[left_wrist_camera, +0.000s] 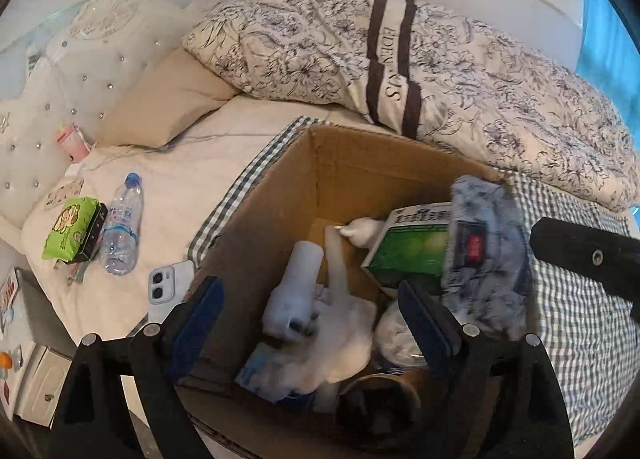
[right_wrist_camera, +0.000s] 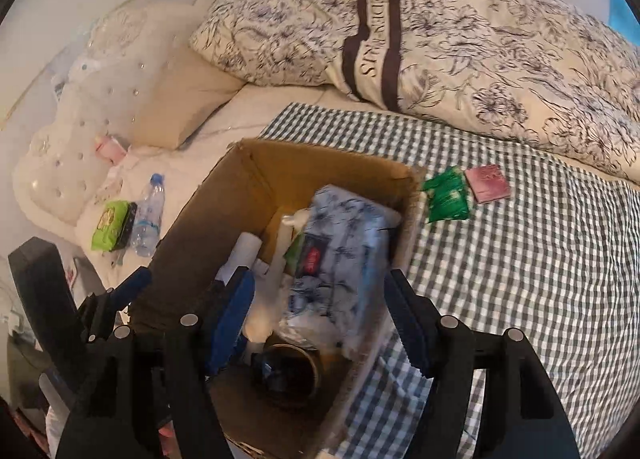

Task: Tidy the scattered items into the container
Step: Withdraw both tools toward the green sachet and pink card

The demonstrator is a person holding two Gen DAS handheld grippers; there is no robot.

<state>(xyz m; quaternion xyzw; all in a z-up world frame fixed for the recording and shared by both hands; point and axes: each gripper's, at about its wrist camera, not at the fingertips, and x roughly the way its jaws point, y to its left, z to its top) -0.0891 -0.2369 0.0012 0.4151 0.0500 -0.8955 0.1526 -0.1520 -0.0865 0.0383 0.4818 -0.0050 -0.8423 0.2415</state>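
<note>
We hold both grippers over the cardboard box point(left_wrist_camera: 276, 187) on the gingham cloth point(right_wrist_camera: 520, 259). Our right gripper point(right_wrist_camera: 320, 311) has its jaws spread around a blue floral pack point(right_wrist_camera: 340, 243), blurred, seemingly loose and leaning inside the box. Our left gripper point(left_wrist_camera: 312, 319) is spread wide, holding nothing. A green sachet point(right_wrist_camera: 446, 199) and a pink packet point(right_wrist_camera: 488, 183) lie on the cloth just beside the box.

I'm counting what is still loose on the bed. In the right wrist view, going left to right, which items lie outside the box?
Light green packet → water bottle → cardboard box (skip its contents) → dark green packet → pink square packet.
</note>
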